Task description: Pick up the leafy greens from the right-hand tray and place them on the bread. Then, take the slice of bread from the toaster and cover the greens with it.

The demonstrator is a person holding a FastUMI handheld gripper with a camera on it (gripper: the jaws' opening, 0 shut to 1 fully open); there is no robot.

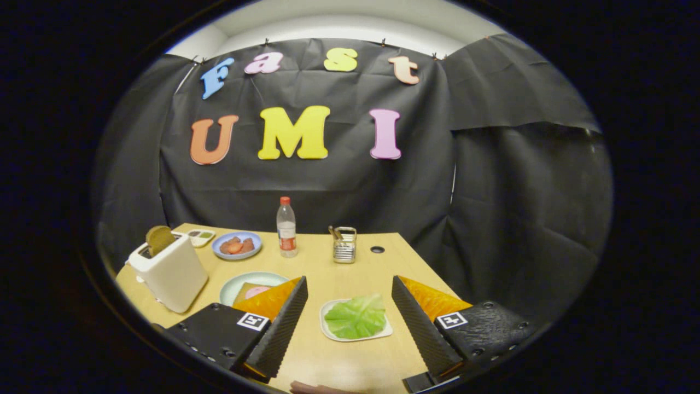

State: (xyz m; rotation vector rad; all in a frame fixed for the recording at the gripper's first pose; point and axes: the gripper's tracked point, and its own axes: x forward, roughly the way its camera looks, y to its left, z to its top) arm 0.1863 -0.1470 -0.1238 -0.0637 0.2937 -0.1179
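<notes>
The tongs (350,303) are held wide apart above the counter (322,268), with nothing gripped or touched between the two fingers (287,323). They are raised over the near side of the counter and aimed forward, slightly downward, toward the booth's back wall. The leafy greens (356,317) are seen lying on a small white tray (326,323), which sits in the gap between the fingers, just ahead of them and below. To the left, partly hidden behind the left finger, a pale green plate (240,284) is seen with a slice of bread (246,291) and something pink on top of it. Further left a white toaster (169,271) stands upright, and a brown slice of bread (159,238) is seen sticking out of its slot. Beyond the plate a blue plate (236,245) with reddish food is placed, and beside it a small white dish (200,236). A clear bottle with a red cap (286,227) stands upright near the middle of the far side, and a metal holder (344,244) is set just to its right.
</notes>
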